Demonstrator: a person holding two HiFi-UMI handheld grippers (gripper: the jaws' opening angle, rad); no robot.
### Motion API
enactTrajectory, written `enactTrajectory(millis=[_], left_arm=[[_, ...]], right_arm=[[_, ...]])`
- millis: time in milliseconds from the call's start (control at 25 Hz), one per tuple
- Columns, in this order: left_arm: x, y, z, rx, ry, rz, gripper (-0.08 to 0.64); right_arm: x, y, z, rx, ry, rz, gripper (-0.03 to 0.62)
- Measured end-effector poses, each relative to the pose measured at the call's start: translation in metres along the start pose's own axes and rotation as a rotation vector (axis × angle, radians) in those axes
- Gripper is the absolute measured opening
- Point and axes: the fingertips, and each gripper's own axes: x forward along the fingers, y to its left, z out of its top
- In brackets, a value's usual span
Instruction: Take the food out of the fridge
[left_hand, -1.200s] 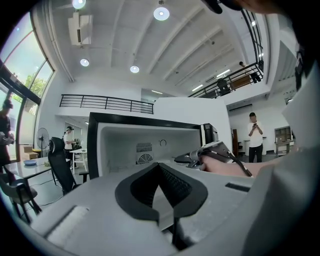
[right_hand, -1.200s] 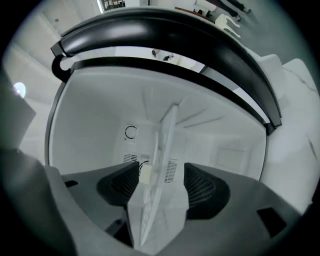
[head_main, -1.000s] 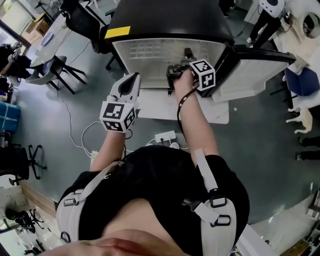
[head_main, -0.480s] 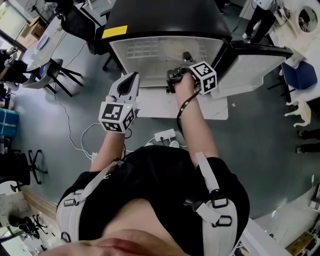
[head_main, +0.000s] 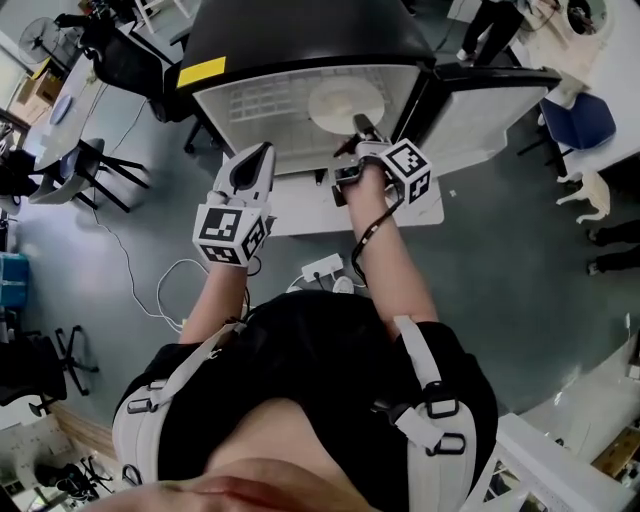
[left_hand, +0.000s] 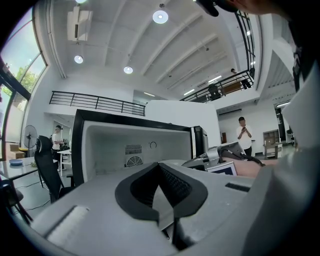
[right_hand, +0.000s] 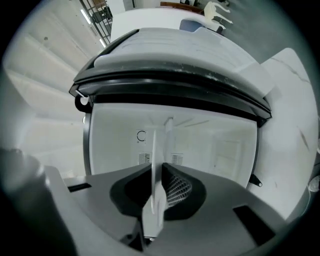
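A black fridge (head_main: 300, 40) stands with its door (head_main: 480, 110) swung out to the right. A pale round plate (head_main: 343, 102) lies in its white interior. My right gripper (head_main: 360, 130) reaches in from the front; its jaws are closing, and the plate's near rim sits between the pads. In the right gripper view the plate (right_hand: 154, 160) shows edge-on in the right gripper (right_hand: 161, 172). I cannot tell whether food lies on it. My left gripper (head_main: 262, 152) hovers shut and empty before the fridge's left half. In the left gripper view the left gripper (left_hand: 160, 167) faces the fridge (left_hand: 115, 145).
A white ledge (head_main: 300, 215) juts out below the fridge opening. A power strip (head_main: 322, 268) and cables lie on the floor by my feet. Black chairs (head_main: 95, 165) stand to the left, a blue chair (head_main: 565, 118) to the right. A person (left_hand: 243, 135) stands in the background.
The pale plate has come into sight in the fridge opening, and the right gripper has drawn back toward me on its rim. The left gripper has barely shifted.
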Motion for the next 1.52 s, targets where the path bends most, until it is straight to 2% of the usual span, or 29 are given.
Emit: enactTrajectory(millis=[280,520,800,1520], left_arm=[[0.011,-0.013,0.000,-0.012,-0.013,-0.046,0.003],[0.018,-0.024,-0.008,-0.027,-0.006,-0.077,0.003],[0.015,-0.025,-0.027,-0.051,0.025,-0.077,0.003],[0.010,-0.015,-0.026,-0.065,0.020,-0.042,0.003]], right_arm=[[-0.042,0.021,0.008,0.014,0.011,0.088,0.034],[-0.078,0.019,0.010,-0.008,0.010,0.091,0.034],[-0.110,0.000,0.005,0.002,0.033,0.068,0.034],[-0.110,-0.005,-0.001,0.024,0.050,0.083,0.034]])
